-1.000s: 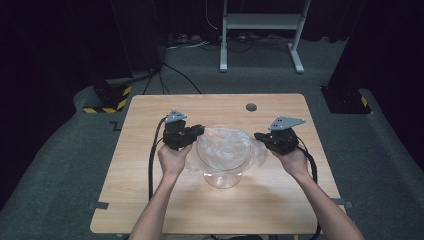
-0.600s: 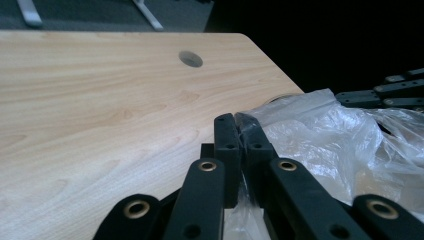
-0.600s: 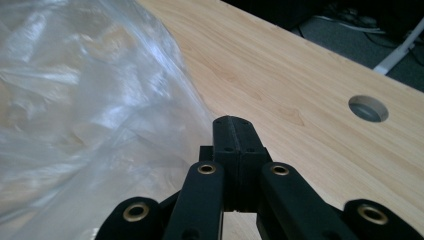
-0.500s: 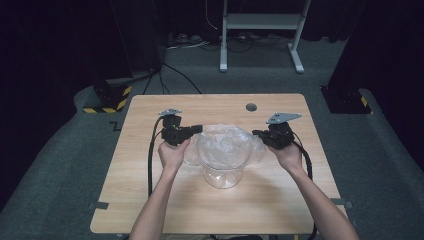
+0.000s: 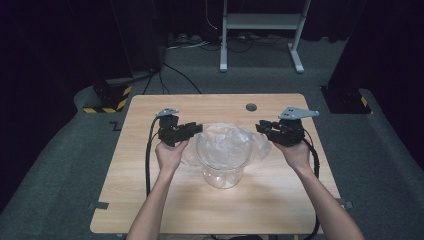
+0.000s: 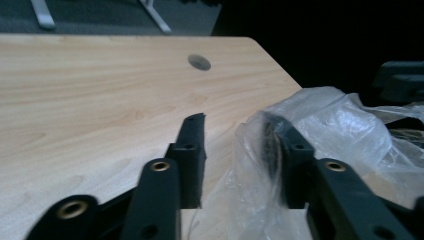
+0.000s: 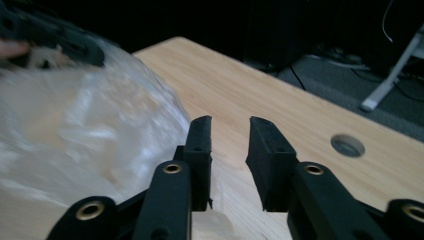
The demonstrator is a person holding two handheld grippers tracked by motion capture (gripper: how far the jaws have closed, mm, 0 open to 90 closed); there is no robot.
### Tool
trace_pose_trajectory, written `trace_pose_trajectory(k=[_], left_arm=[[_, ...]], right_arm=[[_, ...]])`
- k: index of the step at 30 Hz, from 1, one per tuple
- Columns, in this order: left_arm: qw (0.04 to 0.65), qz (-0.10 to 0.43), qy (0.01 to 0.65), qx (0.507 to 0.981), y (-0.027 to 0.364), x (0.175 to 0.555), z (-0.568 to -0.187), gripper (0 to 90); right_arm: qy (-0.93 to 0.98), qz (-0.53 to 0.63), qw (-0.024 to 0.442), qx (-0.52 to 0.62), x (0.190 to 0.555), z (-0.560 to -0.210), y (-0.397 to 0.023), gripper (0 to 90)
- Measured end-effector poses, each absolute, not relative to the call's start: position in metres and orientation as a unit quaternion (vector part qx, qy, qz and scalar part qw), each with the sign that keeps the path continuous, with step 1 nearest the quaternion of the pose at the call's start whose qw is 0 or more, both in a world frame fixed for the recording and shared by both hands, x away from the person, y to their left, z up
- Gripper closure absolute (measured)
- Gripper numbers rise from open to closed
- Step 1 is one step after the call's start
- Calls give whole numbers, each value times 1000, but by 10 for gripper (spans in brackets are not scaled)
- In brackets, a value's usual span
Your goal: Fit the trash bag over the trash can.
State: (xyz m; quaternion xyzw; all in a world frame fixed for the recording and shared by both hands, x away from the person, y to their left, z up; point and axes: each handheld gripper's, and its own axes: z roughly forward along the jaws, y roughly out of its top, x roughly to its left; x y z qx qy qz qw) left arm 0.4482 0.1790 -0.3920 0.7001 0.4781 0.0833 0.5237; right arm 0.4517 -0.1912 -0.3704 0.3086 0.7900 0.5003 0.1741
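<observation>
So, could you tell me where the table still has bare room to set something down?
The near strip of the table, between the glass bowl and the front edge, is bare, as is the far strip around the round hole. The middle is crowded: the plastic bag spills over the bowl, flanked by the left gripper and right gripper.

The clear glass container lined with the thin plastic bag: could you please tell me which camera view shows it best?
The high view: the clear glass container shows whole, its plastic bag spread over the rim. Both gripper views give crumpled film, not the glass.
</observation>
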Motion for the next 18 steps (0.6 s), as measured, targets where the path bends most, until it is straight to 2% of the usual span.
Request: trace_pose_trajectory(k=[4,9,11,18], left_arm=[[533,92,463,702,178,441,-387,575],[535,91,449,710,177,436,-384,572],[531,90,444,716,177,435,-383,564],[543,100,426,717,177,428,-381,498]], right_arm=[[790,513,161,296,445,-357,-187,646],[810,490,162,279,442,-360,-175,608],[818,478,157,281,446,-365,-172,613],[829,462,135,284,455,-381,-166,715]])
